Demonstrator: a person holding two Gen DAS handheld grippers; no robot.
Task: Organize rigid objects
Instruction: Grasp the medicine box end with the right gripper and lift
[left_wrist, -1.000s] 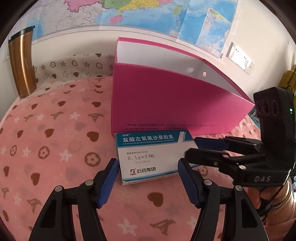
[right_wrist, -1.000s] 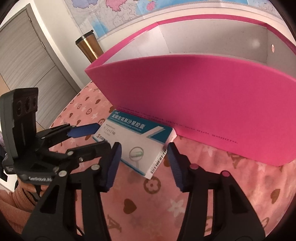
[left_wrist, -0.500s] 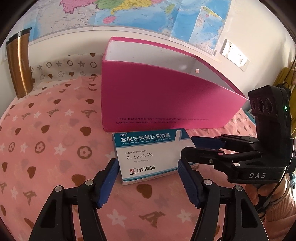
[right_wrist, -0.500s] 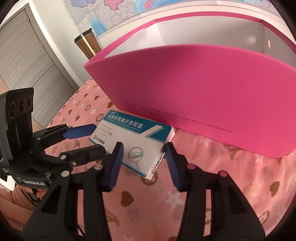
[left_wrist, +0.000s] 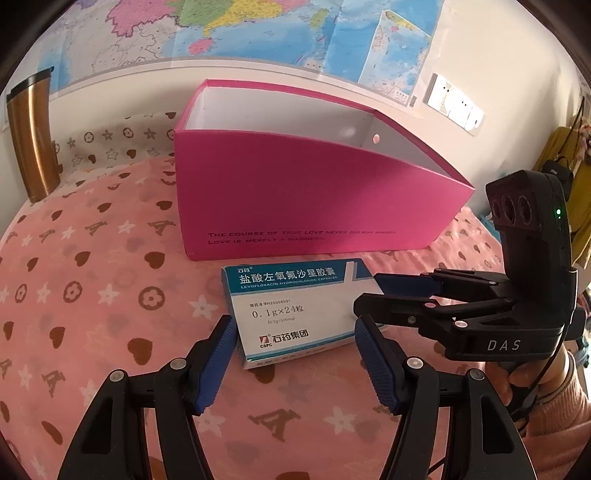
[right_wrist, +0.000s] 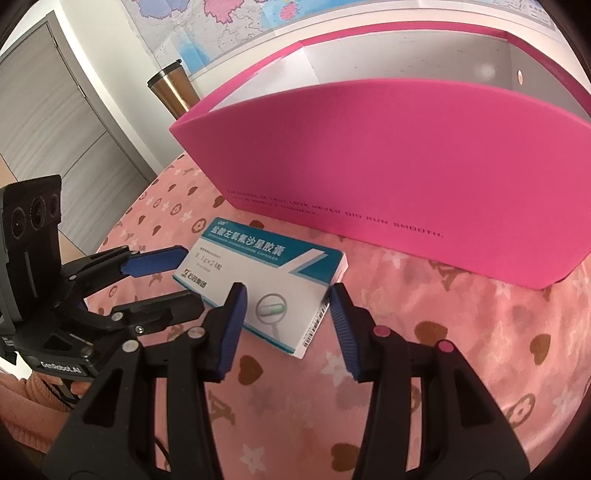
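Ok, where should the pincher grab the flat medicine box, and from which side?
Probably across its two short ends, coming from the near side. The medicine box lies flat on the tablecloth, and the open left gripper already straddles that width. The pink box blocks the far side.

My pink cloth (left_wrist: 92, 295) with hearts and stars has a medicine box (left_wrist: 295, 314) lying flat between my tongs, a big pink box (left_wrist: 295, 199) standing behind it, and a brown cup (left_wrist: 31, 133) far left.
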